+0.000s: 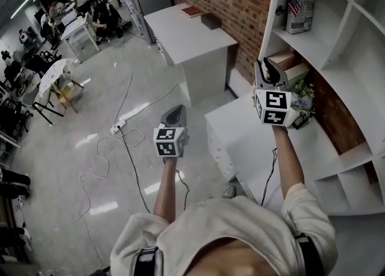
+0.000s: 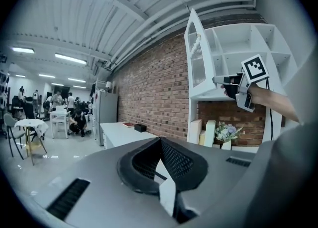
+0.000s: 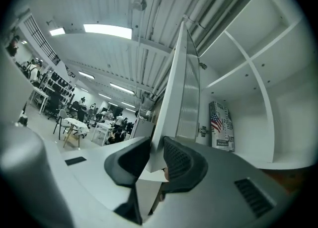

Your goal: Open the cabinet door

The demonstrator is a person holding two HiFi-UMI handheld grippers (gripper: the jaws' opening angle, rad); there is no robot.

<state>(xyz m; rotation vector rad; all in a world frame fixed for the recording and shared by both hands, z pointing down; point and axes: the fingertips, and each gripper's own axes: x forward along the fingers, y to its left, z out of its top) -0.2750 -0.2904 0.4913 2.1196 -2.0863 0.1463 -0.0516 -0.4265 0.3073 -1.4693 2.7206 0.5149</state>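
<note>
The cabinet door (image 3: 180,93) is a white frame with a ribbed pane, swung out from the white shelf unit (image 1: 337,22). In the left gripper view the door (image 2: 196,58) stands edge-on to the shelves. My right gripper (image 3: 156,160) has the door's lower free corner between its pads, and both pads lie against the frame. In the head view the right gripper (image 1: 269,69) is raised at the shelf's left side. My left gripper (image 1: 174,113) hangs over the floor, away from the cabinet. Its pads (image 2: 160,141) meet at the tips with nothing between them.
A flag-printed box (image 1: 299,5) stands on an upper shelf, with books and a flower pot (image 1: 304,97) lower down. A low white cabinet (image 1: 252,139) is under my right arm and a white desk (image 1: 186,34) stands beyond. Cables (image 1: 120,142) cross the floor; people sit far left.
</note>
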